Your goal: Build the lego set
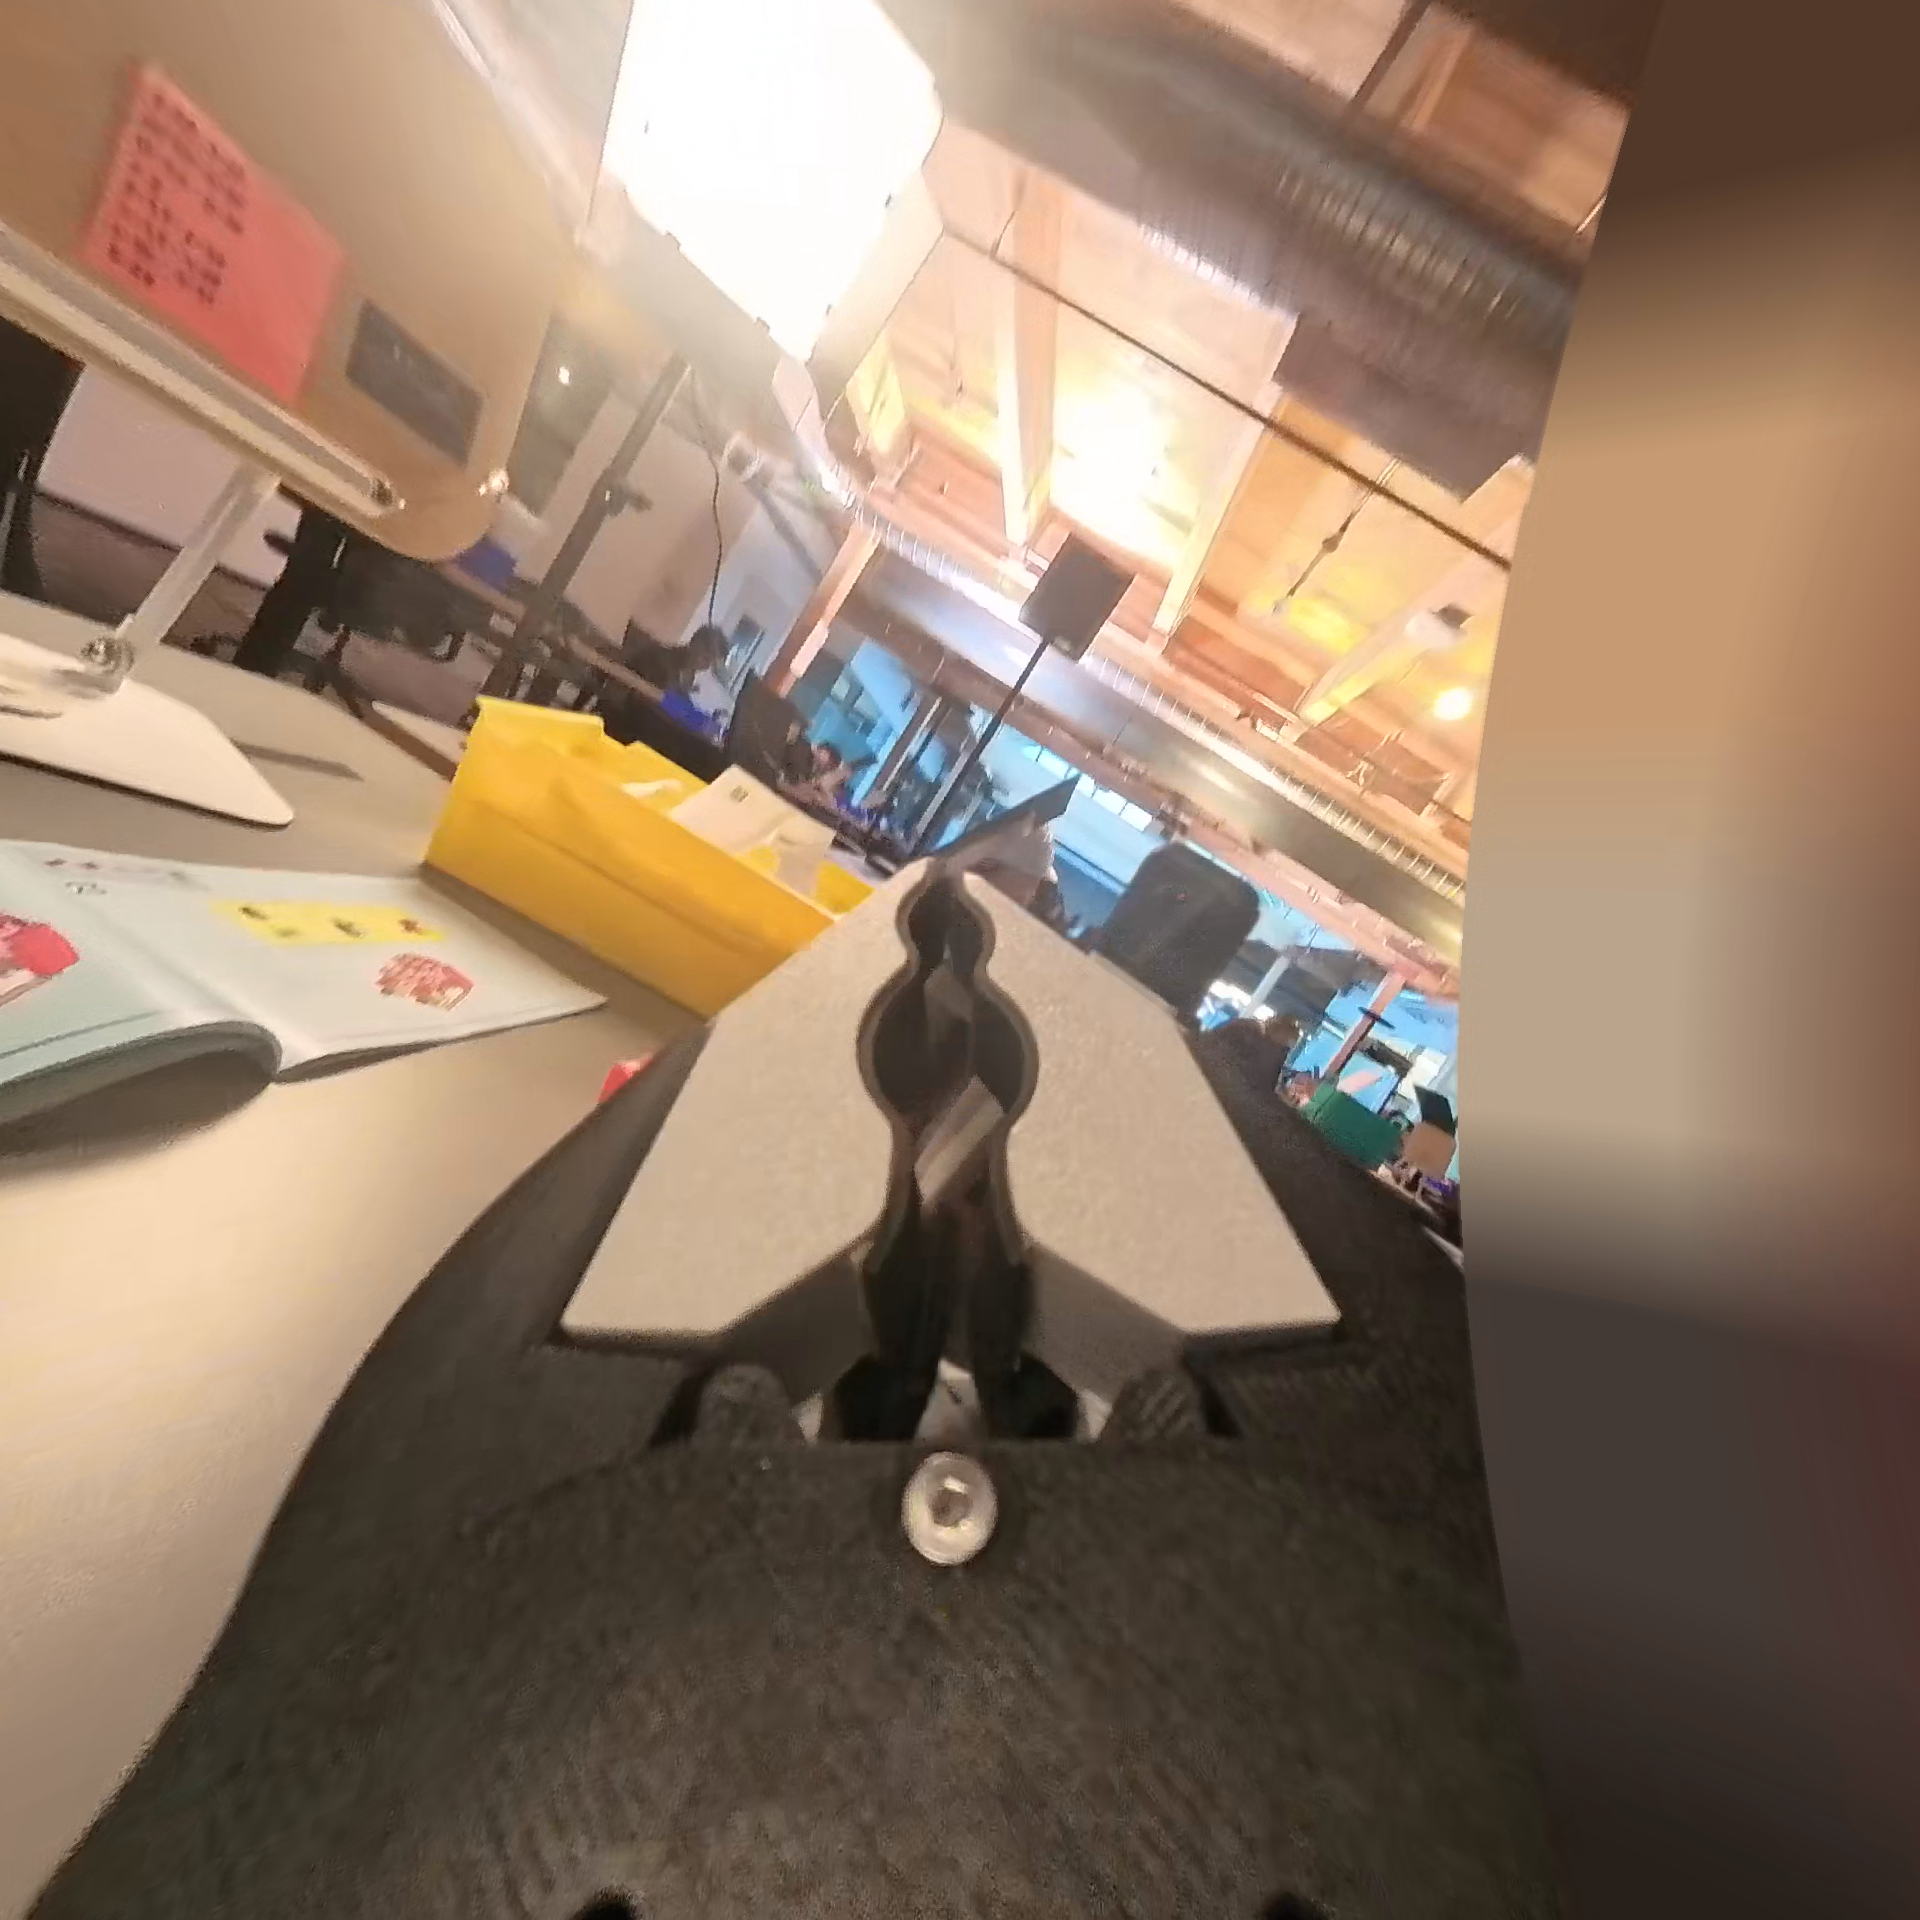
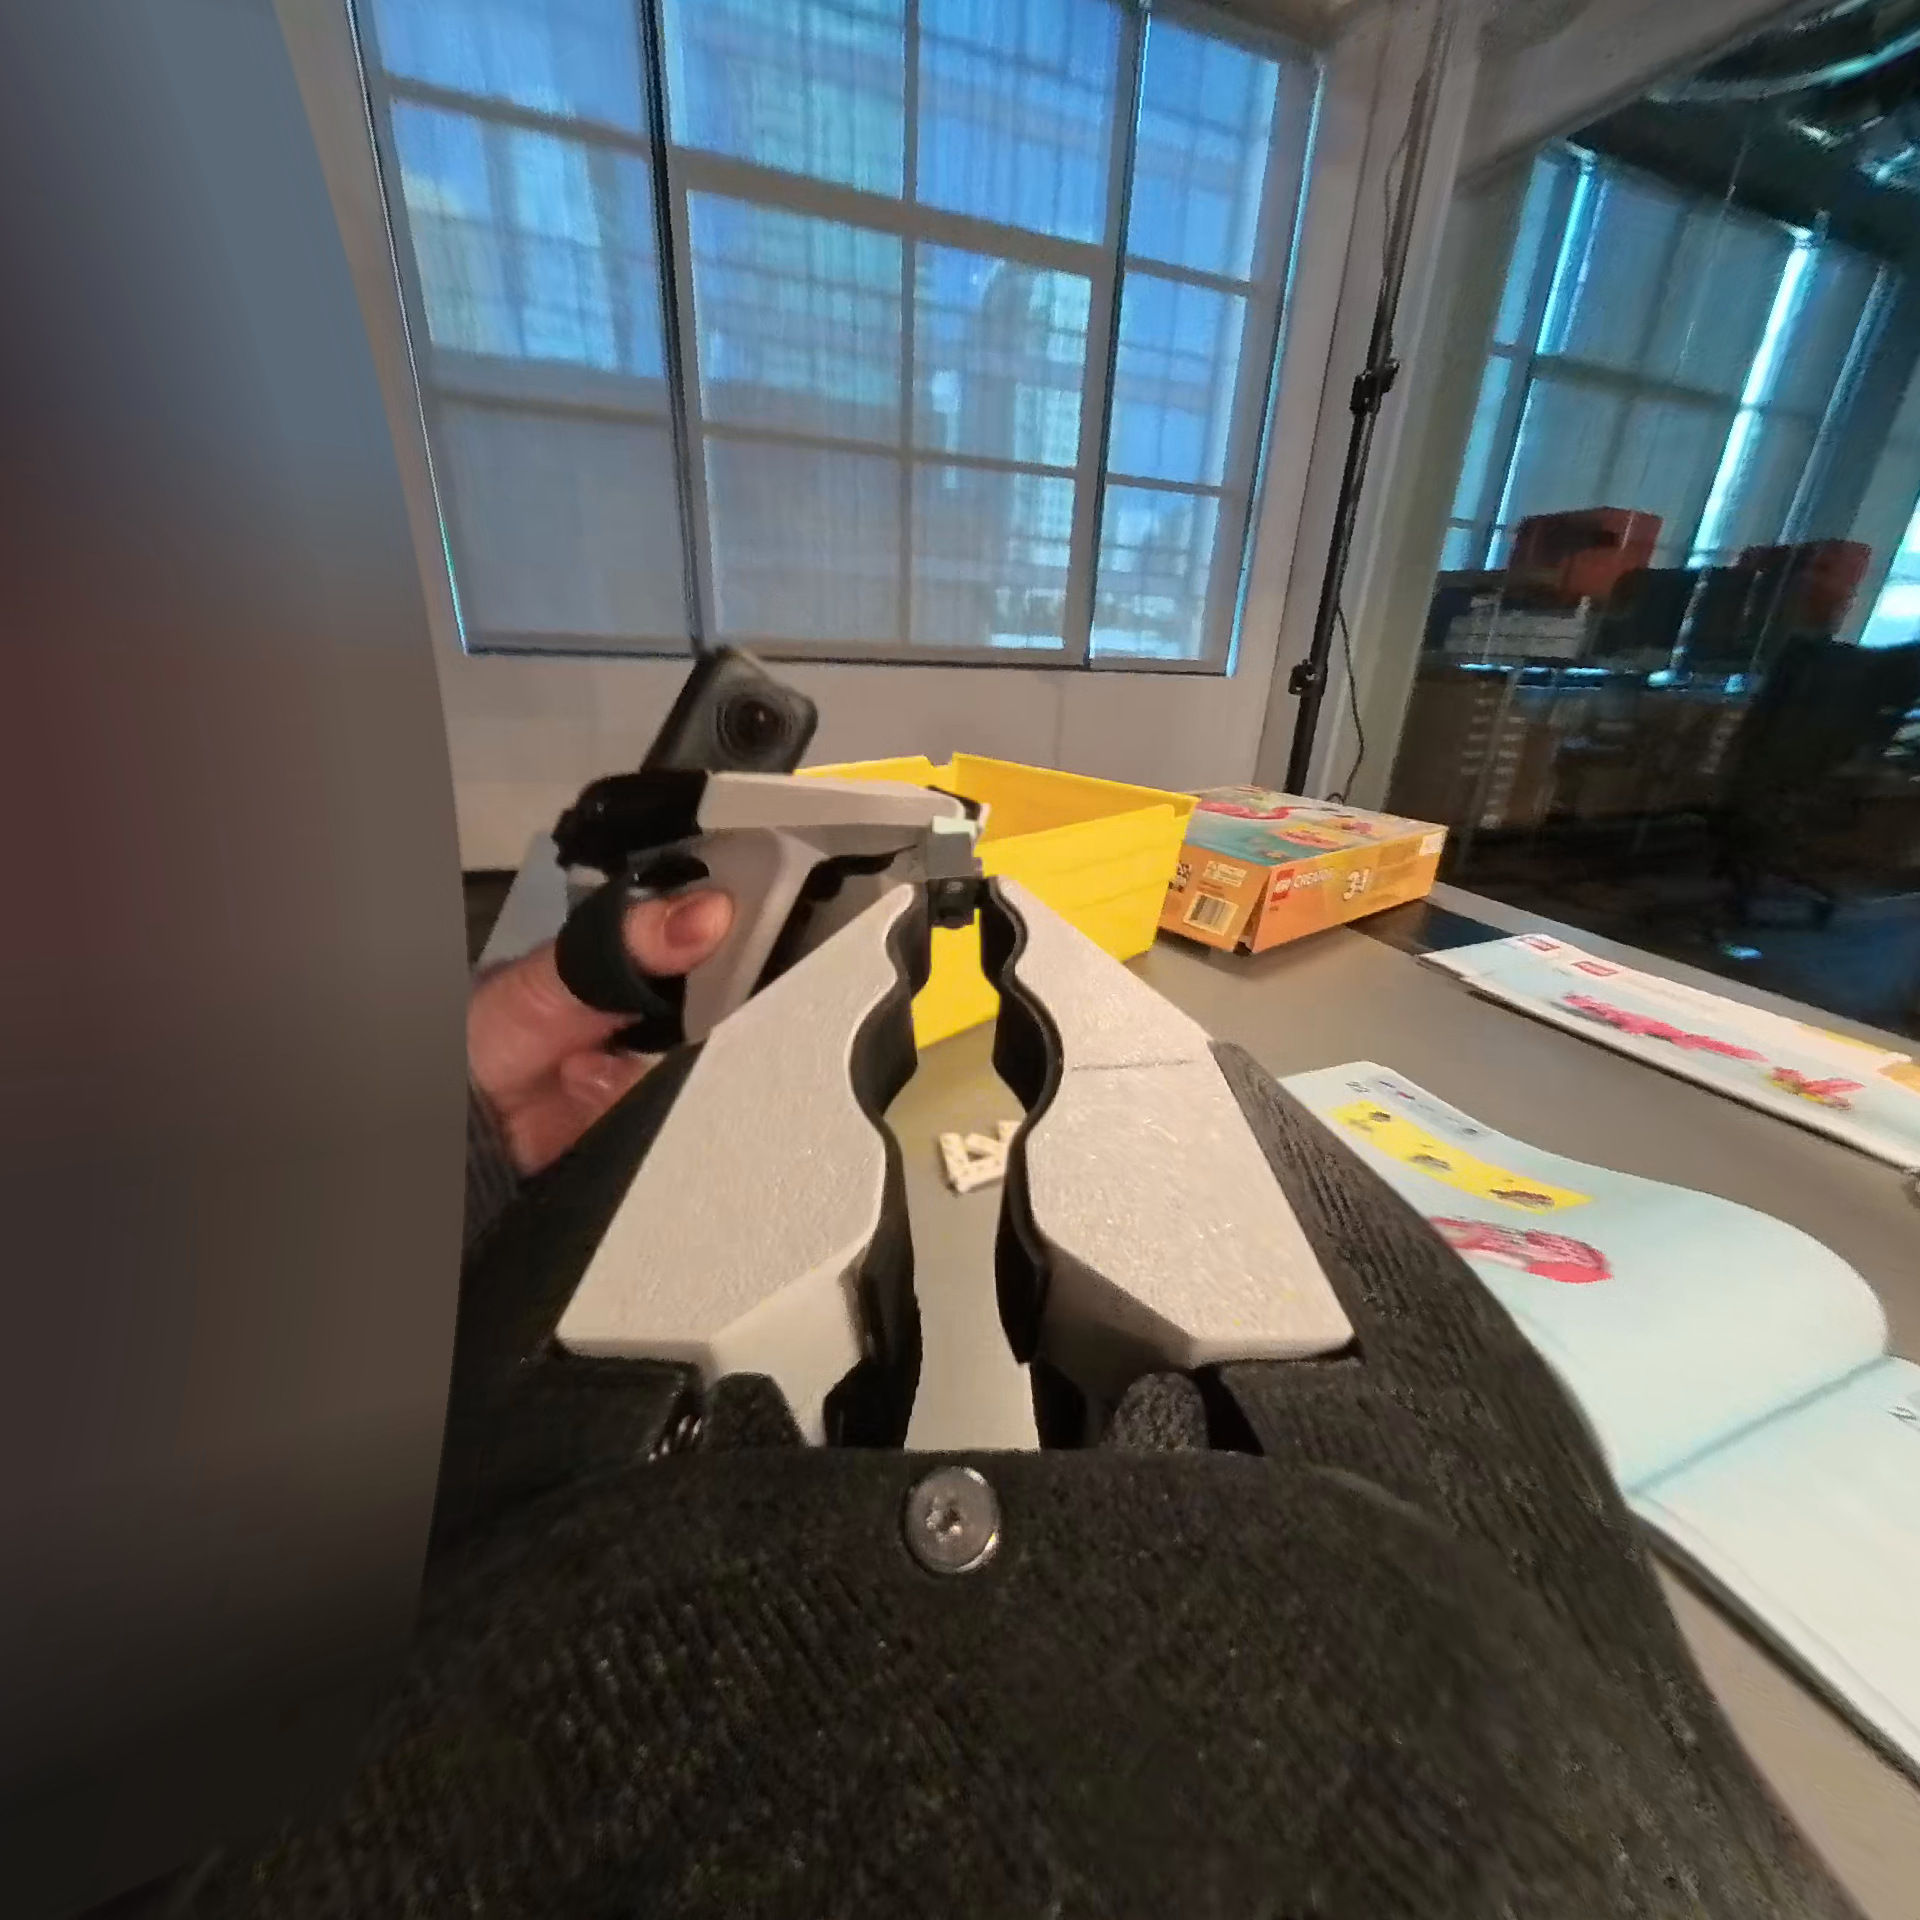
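Observation:
My left gripper (image 1: 940,883) is shut, and a thin dark flat piece (image 1: 1023,821) sticks out past its tips. In the right wrist view a hand (image 2: 582,1029) holds the left gripper (image 2: 966,826), with a small grey and pale green brick piece (image 2: 948,850) at its tips. My right gripper (image 2: 956,899) is closed on a small black piece (image 2: 951,909) pinched between its fingertips. That black piece sits right under the grey and green piece, and the two look in contact. Both grippers hover above the grey table (image 2: 1351,1018), in front of a yellow bin (image 2: 1081,862).
The yellow bin (image 1: 623,883) holds white packets. An open instruction booklet (image 2: 1662,1299) lies to the right and shows in the left wrist view (image 1: 260,966). An orange toy box (image 2: 1309,868), a second booklet (image 2: 1683,1029), small white pieces (image 2: 977,1153) and a white stand base (image 1: 156,748) are on the table.

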A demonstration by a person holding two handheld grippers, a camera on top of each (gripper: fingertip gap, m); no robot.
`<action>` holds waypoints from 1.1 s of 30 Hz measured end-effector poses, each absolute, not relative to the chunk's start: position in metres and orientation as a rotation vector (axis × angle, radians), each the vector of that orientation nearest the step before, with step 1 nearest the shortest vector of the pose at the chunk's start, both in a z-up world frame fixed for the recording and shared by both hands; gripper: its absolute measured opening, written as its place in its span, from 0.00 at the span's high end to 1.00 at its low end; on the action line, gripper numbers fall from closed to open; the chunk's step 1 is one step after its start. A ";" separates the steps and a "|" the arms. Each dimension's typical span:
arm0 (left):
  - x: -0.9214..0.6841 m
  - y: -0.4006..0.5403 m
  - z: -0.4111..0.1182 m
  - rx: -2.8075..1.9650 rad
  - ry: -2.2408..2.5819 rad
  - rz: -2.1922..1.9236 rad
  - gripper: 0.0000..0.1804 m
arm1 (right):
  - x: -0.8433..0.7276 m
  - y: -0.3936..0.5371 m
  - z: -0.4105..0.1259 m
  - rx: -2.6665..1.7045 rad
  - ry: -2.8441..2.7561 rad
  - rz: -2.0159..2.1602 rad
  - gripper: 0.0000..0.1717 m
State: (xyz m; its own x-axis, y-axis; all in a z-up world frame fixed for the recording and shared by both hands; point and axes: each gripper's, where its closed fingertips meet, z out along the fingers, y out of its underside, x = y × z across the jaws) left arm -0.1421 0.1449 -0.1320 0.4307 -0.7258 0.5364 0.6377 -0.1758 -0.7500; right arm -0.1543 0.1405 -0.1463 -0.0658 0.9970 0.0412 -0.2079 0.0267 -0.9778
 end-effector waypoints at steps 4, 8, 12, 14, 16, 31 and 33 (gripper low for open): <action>-0.141 0.142 -0.127 -1.192 0.122 -1.197 1.00 | -0.153 0.136 -0.142 -1.024 -1.057 1.545 0.96; -0.138 0.141 -0.123 -1.156 0.161 -1.220 1.00 | -0.152 0.134 -0.138 -1.045 -0.995 1.728 0.96; -0.136 0.142 -0.121 -1.107 0.134 -1.282 1.00 | -0.151 0.135 -0.137 -1.062 -0.937 1.849 0.96; -0.136 0.145 -0.122 -1.094 0.099 -1.301 1.00 | -0.151 0.138 -0.139 -1.067 -0.939 1.802 0.96; -0.136 0.147 -0.123 -1.083 0.065 -1.314 1.00 | -0.151 0.139 -0.139 -1.054 -0.945 1.740 0.96; -0.130 0.149 -0.126 -1.101 0.033 -1.424 1.00 | -0.143 0.145 -0.141 -1.012 -1.030 1.525 0.96; -0.128 0.149 -0.127 -1.113 0.043 -1.458 1.00 | -0.142 0.144 -0.141 -0.979 -1.076 1.435 0.96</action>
State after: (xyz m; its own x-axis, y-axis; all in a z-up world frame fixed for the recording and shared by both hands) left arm -0.1284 0.1488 -0.1268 0.2027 -0.7851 0.5853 0.7495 -0.2603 -0.6087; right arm -0.1422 0.1438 -0.1408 -0.1211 0.9924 -0.0206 -0.2576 -0.0515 -0.9649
